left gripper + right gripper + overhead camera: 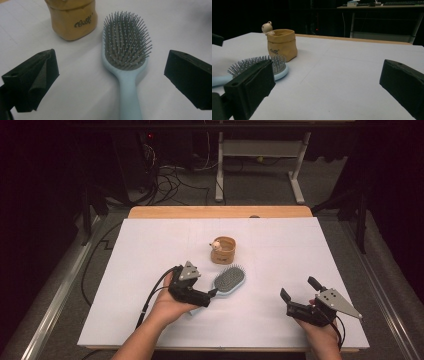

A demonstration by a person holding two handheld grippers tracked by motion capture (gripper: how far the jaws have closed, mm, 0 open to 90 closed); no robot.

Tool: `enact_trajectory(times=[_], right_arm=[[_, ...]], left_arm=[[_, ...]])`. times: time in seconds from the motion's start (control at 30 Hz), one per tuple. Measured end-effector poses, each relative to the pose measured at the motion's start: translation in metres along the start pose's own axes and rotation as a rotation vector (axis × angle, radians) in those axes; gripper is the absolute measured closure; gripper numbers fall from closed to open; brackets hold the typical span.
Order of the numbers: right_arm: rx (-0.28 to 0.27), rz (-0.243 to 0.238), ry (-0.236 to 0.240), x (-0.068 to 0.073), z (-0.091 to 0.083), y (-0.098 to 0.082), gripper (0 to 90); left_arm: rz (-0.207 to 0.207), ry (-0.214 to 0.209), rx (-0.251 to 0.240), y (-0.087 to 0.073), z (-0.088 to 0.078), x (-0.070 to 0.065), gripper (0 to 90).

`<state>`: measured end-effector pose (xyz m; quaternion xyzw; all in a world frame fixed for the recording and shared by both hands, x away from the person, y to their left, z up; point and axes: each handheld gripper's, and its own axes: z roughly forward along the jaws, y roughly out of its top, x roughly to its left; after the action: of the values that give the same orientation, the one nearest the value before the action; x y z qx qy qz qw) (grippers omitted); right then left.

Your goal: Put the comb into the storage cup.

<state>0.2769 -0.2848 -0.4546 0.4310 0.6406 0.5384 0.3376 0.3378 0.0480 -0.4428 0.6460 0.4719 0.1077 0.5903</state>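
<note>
The hairbrush lay flat on the white table, bristles up, just in front of the brown pot; the left gripper stood released, jaws wide either side of the handle; the right gripper gaped empty, well apart; the brush looked light, stiff and smooth, best pinched across its narrow handle.

The tan pot bears a dark cursive word on its side, too blurred to read surely.

Left gripper and right gripper, fingers wide apart.
</note>
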Motion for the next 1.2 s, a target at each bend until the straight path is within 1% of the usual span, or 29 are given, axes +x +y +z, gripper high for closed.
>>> enact_trajectory(times=[0.1,0.17,0.2,0.27,0.3,0.4,0.53,0.57,0.63,0.73,0.77,0.87,0.93,0.97,1.1,1.2], right_arm=[[0.0,0.002,0.001,0.0,0.0,0.0,0.3],[0.001,0.001,0.003,0.0,0.001,0.0,0.3],[0.002,0.0,0.004,-0.001,0.001,0.0,0.3],[0.001,0.0,0.005,-0.001,0.001,0.0,0.3],[0.0,0.0,0.005,-0.001,0.001,0.0,0.4],[-0.001,0.002,0.006,-0.001,0.001,0.0,0.4],[-0.003,0.004,0.005,-0.002,0.001,0.0,0.4],[-0.004,0.004,0.005,-0.002,0.001,0.0,0.3],[-0.006,0.005,0.004,-0.002,0.0,0.0,0.3],[-0.006,0.008,0.003,-0.003,0.0,0.0,0.3],[-0.007,0.007,0.004,-0.003,0.0,0.001,0.4],[-0.008,0.005,0.002,-0.002,0.0,0.001,0.4],[-0.007,0.006,0.003,-0.002,0.0,0.001,0.3],[-0.007,0.005,0.003,-0.002,0.0,0.001,0.4],[-0.007,0.004,0.003,-0.002,0.0,0.001,0.3],[-0.008,0.004,0.001,-0.002,0.0,0.001,0.3]], left_arm=[[0.012,0.014,0.043,0.004,0.014,-0.006,0.5],[0.022,0.017,0.06,0.005,0.022,-0.01,0.5],[0.02,0.023,0.07,0.005,0.027,-0.011,0.6],[0.029,0.032,0.084,0.004,0.036,-0.012,0.6],[0.026,0.034,0.097,0.003,0.041,-0.013,0.7],[0.036,0.047,0.133,-0.002,0.054,-0.013,0.7],[0.053,0.071,0.185,-0.007,0.066,-0.013,1.0],[0.045,0.073,0.195,-0.008,0.068,-0.013,1.3],[0.046,0.077,0.207,-0.008,0.07,-0.014,1.5],[0.051,0.079,0.206,-0.007,0.07,-0.015,1.7],[0.039,0.076,0.194,-0.005,0.069,-0.016,1.8],[0.028,0.068,0.184,-0.001,0.066,-0.017,2.3],[0.03,0.066,0.18,-0.001,0.066,-0.018,2.4],[0.034,0.065,0.186,-0.001,0.065,-0.018,2.4],[0.028,0.057,0.194,-0.003,0.066,-0.02,2.3],[0.035,0.051,0.2,-0.004,0.067,-0.022,2.3]])
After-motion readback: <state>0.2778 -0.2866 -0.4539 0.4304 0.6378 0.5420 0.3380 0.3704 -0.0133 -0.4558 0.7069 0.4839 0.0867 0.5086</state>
